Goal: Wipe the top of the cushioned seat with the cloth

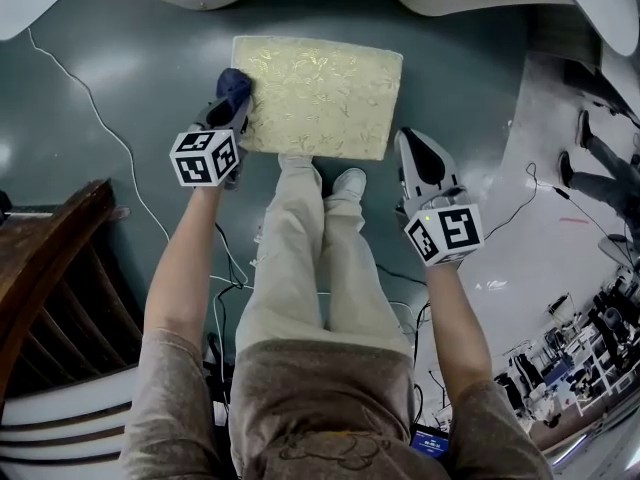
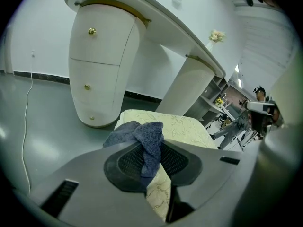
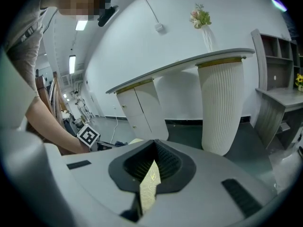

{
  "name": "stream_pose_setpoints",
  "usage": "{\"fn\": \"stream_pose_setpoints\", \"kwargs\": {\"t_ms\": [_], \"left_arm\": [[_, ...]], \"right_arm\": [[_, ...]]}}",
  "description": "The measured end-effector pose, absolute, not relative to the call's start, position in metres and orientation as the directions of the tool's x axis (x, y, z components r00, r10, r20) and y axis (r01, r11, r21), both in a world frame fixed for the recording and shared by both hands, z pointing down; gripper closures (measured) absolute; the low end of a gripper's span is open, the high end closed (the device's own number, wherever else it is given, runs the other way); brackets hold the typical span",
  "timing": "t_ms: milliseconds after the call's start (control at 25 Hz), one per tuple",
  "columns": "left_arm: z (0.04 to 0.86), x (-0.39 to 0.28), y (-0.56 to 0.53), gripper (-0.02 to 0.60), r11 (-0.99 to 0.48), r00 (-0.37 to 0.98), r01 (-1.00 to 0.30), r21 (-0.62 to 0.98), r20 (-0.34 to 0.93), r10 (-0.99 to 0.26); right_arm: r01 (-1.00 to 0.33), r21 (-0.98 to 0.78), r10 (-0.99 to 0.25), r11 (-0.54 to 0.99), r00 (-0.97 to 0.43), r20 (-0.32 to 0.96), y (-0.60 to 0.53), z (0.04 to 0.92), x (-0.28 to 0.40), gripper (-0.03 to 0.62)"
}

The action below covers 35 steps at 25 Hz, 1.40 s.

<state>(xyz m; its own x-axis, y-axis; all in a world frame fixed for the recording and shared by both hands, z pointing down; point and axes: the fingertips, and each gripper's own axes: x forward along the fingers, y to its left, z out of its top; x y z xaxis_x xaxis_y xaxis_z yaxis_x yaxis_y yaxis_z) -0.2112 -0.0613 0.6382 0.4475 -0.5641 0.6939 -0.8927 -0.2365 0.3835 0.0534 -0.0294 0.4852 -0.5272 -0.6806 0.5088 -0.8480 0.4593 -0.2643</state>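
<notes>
The cushioned seat [image 1: 320, 93] is a pale gold, flower-patterned rectangle on the grey floor just beyond the person's shoes. A dark blue cloth [image 1: 234, 86] rests at the seat's left edge, and my left gripper [image 1: 232, 108] is shut on it. In the left gripper view the cloth [image 2: 149, 143] bunches between the jaws of that gripper [image 2: 151, 160], with the seat [image 2: 184, 126] just past it. My right gripper [image 1: 408, 140] hovers by the seat's near right corner, shut and holding nothing. A sliver of the seat [image 3: 149, 186] shows past the right gripper [image 3: 150, 171].
White dressing-table pedestals [image 2: 102, 65] stand right behind the seat. A thin white cable [image 1: 95, 118] trails over the floor on the left. Dark wooden furniture [image 1: 50, 268] is at the near left. The person's shoes [image 1: 350, 180] touch the seat's near edge. Shelves [image 3: 279, 93] stand far right.
</notes>
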Motion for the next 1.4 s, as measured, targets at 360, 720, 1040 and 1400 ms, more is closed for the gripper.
{"fn": "stream_pose_setpoints", "kwargs": {"t_ms": [360, 720, 1040, 1400], "left_arm": [[0.64, -0.177, -0.061, 0.488, -0.281, 0.478, -0.878, 0.386, 0.696, -0.536], [0.64, -0.12, -0.06, 0.488, -0.362, 0.534, -0.844, 0.396, 0.689, -0.49], [0.639, -0.063, -0.058, 0.488, -0.43, 0.584, -0.805, 0.41, 0.679, -0.445], [0.636, 0.005, -0.048, 0.488, -0.508, 0.653, -0.738, 0.443, 0.658, -0.375]], "right_arm": [[-0.856, -0.272, -0.69, 0.44, -0.516, 0.507, -0.024, 0.487, 0.071, 0.599], [-0.87, -0.273, -0.706, 0.41, -0.493, 0.509, -0.02, 0.489, 0.101, 0.599], [-0.886, -0.273, -0.723, 0.374, -0.463, 0.512, -0.014, 0.489, 0.13, 0.599], [-0.904, -0.275, -0.745, 0.328, -0.426, 0.513, -0.006, 0.49, 0.163, 0.599]]}}
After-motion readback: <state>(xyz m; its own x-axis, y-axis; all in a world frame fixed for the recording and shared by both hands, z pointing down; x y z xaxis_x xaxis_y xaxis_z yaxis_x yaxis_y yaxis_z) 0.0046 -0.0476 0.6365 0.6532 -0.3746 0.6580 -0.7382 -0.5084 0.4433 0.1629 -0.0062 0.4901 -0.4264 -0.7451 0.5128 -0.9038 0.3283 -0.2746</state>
